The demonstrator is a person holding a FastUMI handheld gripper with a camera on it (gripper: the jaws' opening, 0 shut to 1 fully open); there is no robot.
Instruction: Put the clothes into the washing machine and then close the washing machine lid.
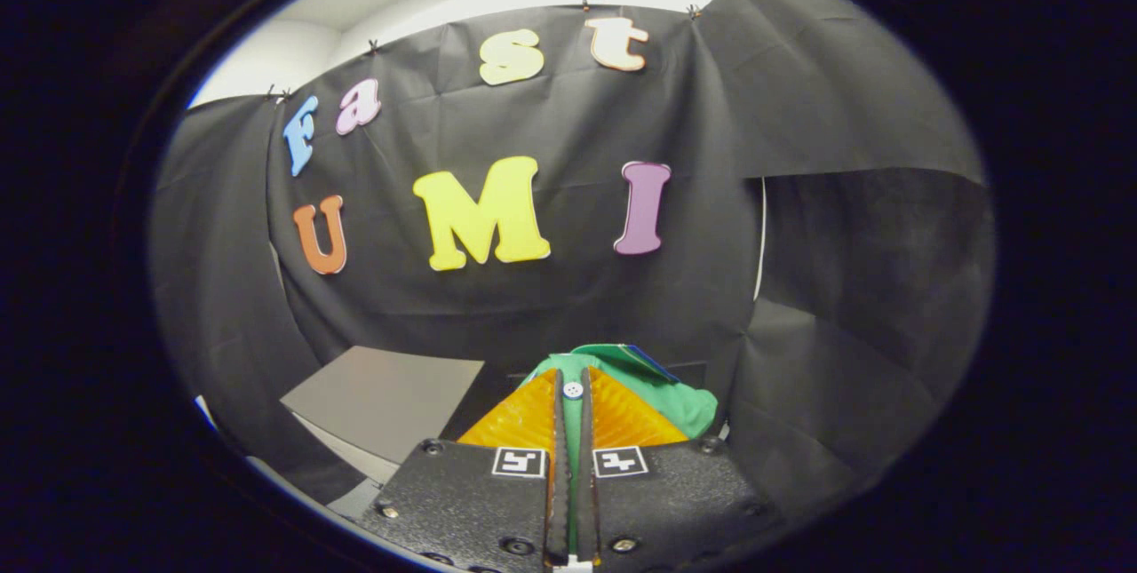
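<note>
Between the closed orange fingers of the gripper, a green garment is pinched and held aloft, bunched just beyond the tips. Beside the garment, lower down, lies a grey panel, probably the washing machine's raised lid, though this is uncertain. Behind the garment hangs the black cloth wall. Judged step: carry. Keep the clamp firm, release only over the drum.

The gripper covers most of the green cloth; the grey lid at ten o'clock is partly cut off.
</note>
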